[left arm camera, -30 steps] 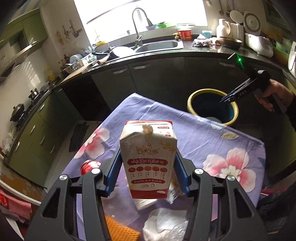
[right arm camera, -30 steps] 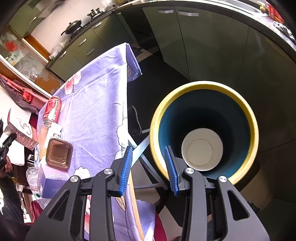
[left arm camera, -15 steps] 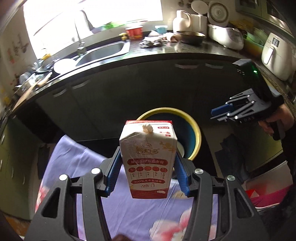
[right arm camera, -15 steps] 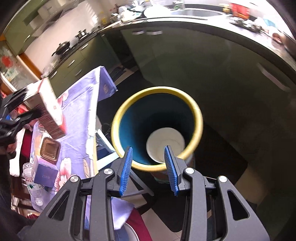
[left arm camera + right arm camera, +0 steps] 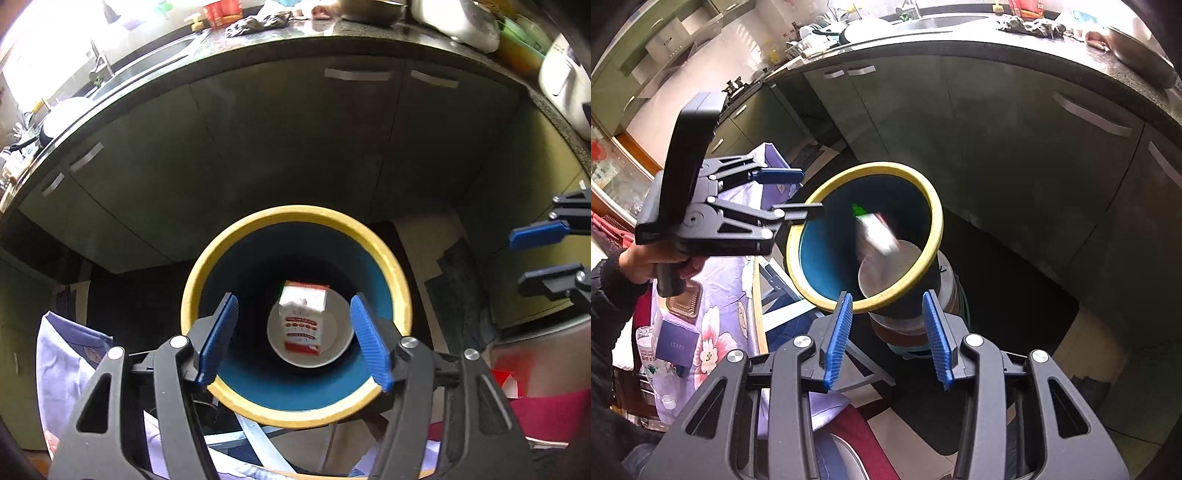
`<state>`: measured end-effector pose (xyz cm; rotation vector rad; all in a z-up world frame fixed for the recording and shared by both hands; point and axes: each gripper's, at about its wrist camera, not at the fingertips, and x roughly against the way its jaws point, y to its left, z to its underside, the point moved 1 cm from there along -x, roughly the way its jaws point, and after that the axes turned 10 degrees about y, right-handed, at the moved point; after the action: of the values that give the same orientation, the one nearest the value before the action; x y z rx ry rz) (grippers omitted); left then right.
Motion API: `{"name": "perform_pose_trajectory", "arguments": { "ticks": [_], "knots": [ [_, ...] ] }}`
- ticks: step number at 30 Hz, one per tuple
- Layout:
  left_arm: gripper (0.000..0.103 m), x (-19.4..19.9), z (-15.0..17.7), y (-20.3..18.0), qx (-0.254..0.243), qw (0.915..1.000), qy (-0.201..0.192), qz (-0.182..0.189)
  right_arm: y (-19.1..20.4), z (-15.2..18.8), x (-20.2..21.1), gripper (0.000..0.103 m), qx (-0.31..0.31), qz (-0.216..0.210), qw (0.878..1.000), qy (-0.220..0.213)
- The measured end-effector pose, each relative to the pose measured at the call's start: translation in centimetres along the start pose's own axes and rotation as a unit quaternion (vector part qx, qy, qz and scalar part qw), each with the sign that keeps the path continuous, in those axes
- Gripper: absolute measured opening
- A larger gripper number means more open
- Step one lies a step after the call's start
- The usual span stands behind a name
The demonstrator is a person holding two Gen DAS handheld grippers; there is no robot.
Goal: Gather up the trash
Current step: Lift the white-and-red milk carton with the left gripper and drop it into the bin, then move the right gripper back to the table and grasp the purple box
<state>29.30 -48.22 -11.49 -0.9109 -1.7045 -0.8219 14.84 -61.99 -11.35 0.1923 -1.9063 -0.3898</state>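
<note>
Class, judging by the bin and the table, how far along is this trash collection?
Done: the milk carton and a white bowl are inside the yellow-rimmed bin. In hand: nothing; the left gripper is opening, empty. Left: a purple box and brown tray on the table.

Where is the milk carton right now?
The carton is inside the yellow-rimmed bin, over a white bowl at the bottom, below and between the opening fingers of the left gripper, which no longer touch it.

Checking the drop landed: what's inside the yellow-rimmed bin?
Inside the bin: a red-and-white carton over a white round dish or lid. Whatever lies beneath them is hidden.
</note>
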Motion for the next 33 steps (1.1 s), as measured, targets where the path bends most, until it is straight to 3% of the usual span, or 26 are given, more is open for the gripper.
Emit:
{"name": "perform_pose_trajectory", "arguments": {
  "ticks": [4,8,10,14,17,20,26,30,33],
  "knots": [
    [0.065,4.2,2.0,0.0,-0.002,0.9993,-0.036,-0.008,0.7,-0.1,0.2,0.04,0.011,0.0,1.0,-0.003],
    [0.072,10.1,5.3,1.9,0.045,0.9955,-0.082,-0.012,2.6,-0.1,-0.8,0.04,0.033,-0.006,0.999,0.004],
    [0.073,13.1,7.8,2.9,0.074,0.9919,-0.103,-0.015,4.0,-0.1,-1.3,0.04,0.054,-0.01,0.998,0.011],
    [0.075,17.9,13.7,4.2,0.118,0.9831,-0.129,-0.054,7.8,0.6,-2.1,0.04,0.103,-0.021,0.994,0.027],
    [0.077,21.0,18.3,5.0,0.149,0.9757,-0.138,-0.083,12.4,1.6,-2.7,0.049,0.163,-0.042,0.985,0.036],
    [0.078,23.7,23.4,5.4,0.184,0.9664,-0.153,-0.095,16.6,3.0,-3.1,0.05,0.222,-0.061,0.972,0.044],
    [0.08,27.1,33.8,5.3,0.257,0.9439,-0.169,-0.121,27.4,7.5,-4.1,0.056,0.366,-0.126,0.921,0.05],
    [0.08,28.5,39.6,5.0,0.306,0.9267,-0.177,-0.127,32.8,9.8,-4.7,0.057,0.423,-0.112,0.897,0.057],
    [0.081,29.1,43.4,4.3,0.33,0.9165,-0.185,-0.132,35.1,10.4,-5.3,0.077,0.453,-0.094,0.885,0.042]
  ]
}}
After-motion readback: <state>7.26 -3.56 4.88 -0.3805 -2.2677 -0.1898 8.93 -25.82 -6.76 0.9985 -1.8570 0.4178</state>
